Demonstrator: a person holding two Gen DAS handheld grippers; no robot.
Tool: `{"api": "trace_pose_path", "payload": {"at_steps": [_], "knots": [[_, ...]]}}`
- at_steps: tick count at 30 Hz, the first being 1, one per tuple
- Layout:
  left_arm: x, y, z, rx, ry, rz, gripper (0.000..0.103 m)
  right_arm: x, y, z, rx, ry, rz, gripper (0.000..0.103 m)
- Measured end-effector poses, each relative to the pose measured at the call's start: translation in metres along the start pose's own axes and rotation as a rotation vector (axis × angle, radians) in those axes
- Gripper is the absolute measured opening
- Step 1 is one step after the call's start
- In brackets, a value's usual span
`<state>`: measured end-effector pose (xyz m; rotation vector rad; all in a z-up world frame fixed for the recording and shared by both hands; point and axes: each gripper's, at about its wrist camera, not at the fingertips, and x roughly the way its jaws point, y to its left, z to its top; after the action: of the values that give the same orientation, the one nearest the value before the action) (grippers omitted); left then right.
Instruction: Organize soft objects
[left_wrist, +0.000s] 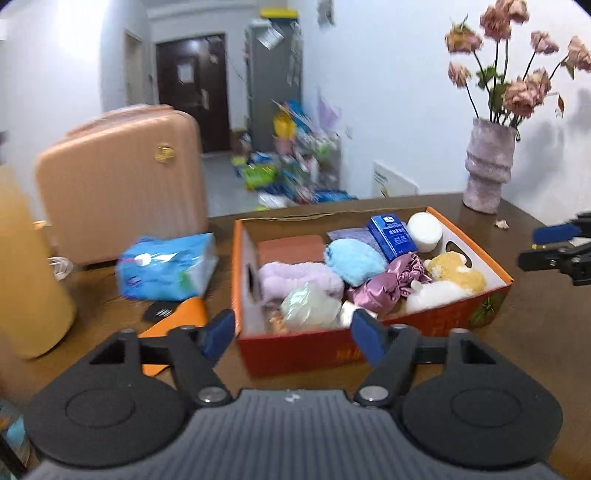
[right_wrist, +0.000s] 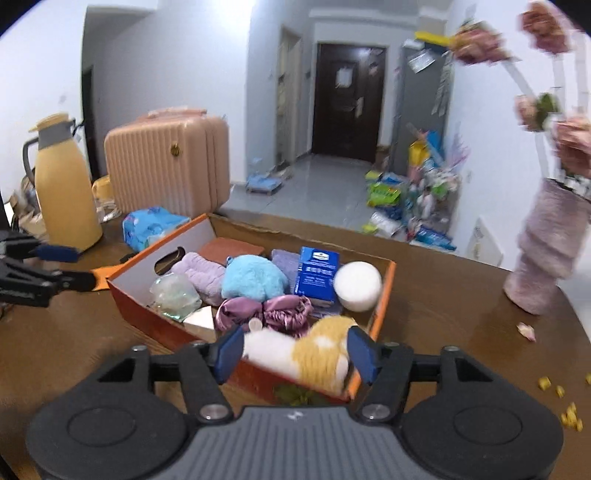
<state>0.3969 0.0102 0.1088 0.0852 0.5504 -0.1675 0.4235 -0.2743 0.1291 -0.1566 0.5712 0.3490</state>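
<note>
Soft things fill the orange box (left_wrist: 495, 295) on the brown table (left_wrist: 535, 332), just ahead of both grippers. The left gripper (left_wrist: 291, 334) and right gripper (right_wrist: 295, 350) hang open and empty, so packing looks done. One tissue pack (left_wrist: 166, 267) lies beside the box; fetching it seems next. Inside: one plush dog (right_wrist: 321, 354), one blue plush (right_wrist: 255, 277), one blue carton (right_wrist: 317, 275).

A pink suitcase (left_wrist: 122, 184), yellow thermos (right_wrist: 66, 184) and flower vase (left_wrist: 487, 166) stand around.

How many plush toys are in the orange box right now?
2: a blue plush mid-box beside the purple towel, and a yellow-and-white plush at the near corner. Others may be buried underneath.
</note>
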Motion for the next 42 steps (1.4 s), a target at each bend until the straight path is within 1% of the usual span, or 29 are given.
{"api": "trace_pose_path", "payload": {"at_steps": [1,4,6,8,9,12,13,15,16,18,19,20,23,25,27,28,31,34,42], "knots": [[-0.012,0.0,-0.009,-0.002,-0.016,0.012,0.08,-0.011,0.004,-0.011,0.009,-0.021,-0.013,0.07],[-0.046,-0.003,-0.043,-0.008,-0.081,0.046,0.086,-0.04,0.016,-0.043,0.035,-0.081,-0.037,0.075],[-0.065,-0.004,-0.066,-0.022,-0.102,0.048,0.091,-0.058,0.028,-0.069,0.05,-0.119,-0.047,0.077],[-0.086,-0.007,-0.092,-0.039,-0.128,0.042,0.096,-0.074,0.041,-0.091,0.061,-0.162,-0.062,0.084],[-0.099,-0.009,-0.107,-0.038,-0.154,0.042,0.099,-0.084,0.049,-0.103,0.062,-0.196,-0.065,0.088],[-0.124,-0.016,-0.147,-0.027,-0.238,0.043,0.102,-0.111,0.075,-0.144,0.057,-0.298,-0.075,0.091],[-0.132,-0.019,-0.16,-0.019,-0.253,0.047,0.102,-0.117,0.081,-0.157,0.06,-0.316,-0.072,0.092],[-0.147,-0.024,-0.184,0.003,-0.265,0.071,0.102,-0.126,0.094,-0.182,0.066,-0.317,-0.061,0.093],[-0.157,-0.025,-0.194,-0.001,-0.27,0.079,0.102,-0.131,0.099,-0.193,0.076,-0.309,-0.061,0.093],[-0.178,-0.026,-0.213,-0.037,-0.278,0.07,0.103,-0.145,0.108,-0.213,0.116,-0.283,-0.077,0.094],[-0.187,-0.026,-0.222,-0.065,-0.284,0.058,0.103,-0.155,0.114,-0.224,0.128,-0.278,-0.075,0.098],[-0.196,-0.028,-0.232,-0.082,-0.285,0.058,0.103,-0.165,0.119,-0.235,0.124,-0.285,-0.062,0.1],[-0.219,-0.036,-0.254,-0.073,-0.296,0.082,0.103,-0.187,0.135,-0.263,0.138,-0.286,-0.068,0.1],[-0.227,-0.038,-0.264,-0.103,-0.269,0.095,0.103,-0.201,0.146,-0.277,0.144,-0.291,-0.089,0.101],[-0.233,-0.038,-0.272,-0.128,-0.237,0.086,0.103,-0.212,0.157,-0.289,0.141,-0.308,-0.125,0.103],[-0.235,-0.037,-0.276,-0.131,-0.233,0.081,0.103,-0.216,0.16,-0.292,0.146,-0.312,-0.138,0.103],[-0.236,-0.038,-0.281,-0.113,-0.233,0.083,0.103,-0.217,0.163,-0.291,0.156,-0.31,-0.145,0.103],[-0.238,-0.036,-0.281,-0.13,-0.246,0.099,0.103,-0.216,0.164,-0.29,0.163,-0.323,-0.153,0.103],[-0.24,-0.036,-0.281,-0.119,-0.25,0.104,0.103,-0.205,0.167,-0.294,0.178,-0.288,-0.137,0.103]]}}
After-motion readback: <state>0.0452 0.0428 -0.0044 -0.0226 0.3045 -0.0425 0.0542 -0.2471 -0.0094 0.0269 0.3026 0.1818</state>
